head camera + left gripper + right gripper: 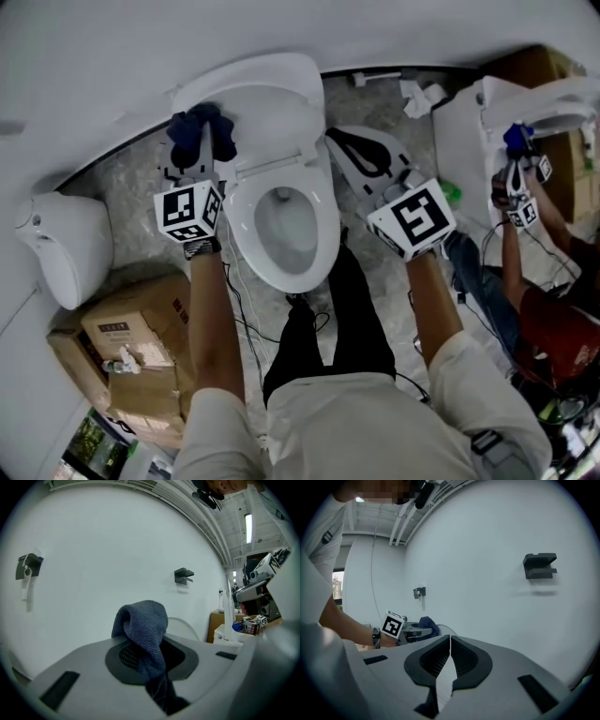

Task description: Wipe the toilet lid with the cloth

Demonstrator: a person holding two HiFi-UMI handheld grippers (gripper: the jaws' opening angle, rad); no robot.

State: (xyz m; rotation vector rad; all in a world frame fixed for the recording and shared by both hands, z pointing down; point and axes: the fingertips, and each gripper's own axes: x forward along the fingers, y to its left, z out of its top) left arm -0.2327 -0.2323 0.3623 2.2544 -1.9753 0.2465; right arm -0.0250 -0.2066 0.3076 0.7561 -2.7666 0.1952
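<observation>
Looking down in the head view, we hold the left gripper (195, 148) at the left edge of the raised toilet lid (272, 84), its jaws clamped on the blue cloth (206, 124). The cloth bunches just beside the lid, and whether it touches we cannot tell. The right gripper (336, 141) hangs to the right of the bowl (239, 234), apart from it.

In the left gripper view, the cloth stands pinched between the jaws and droops over them, with the white wall (117, 550) beyond.

In the right gripper view, the jaws meet with nothing between them — the cloth shows at the far left.
</observation>
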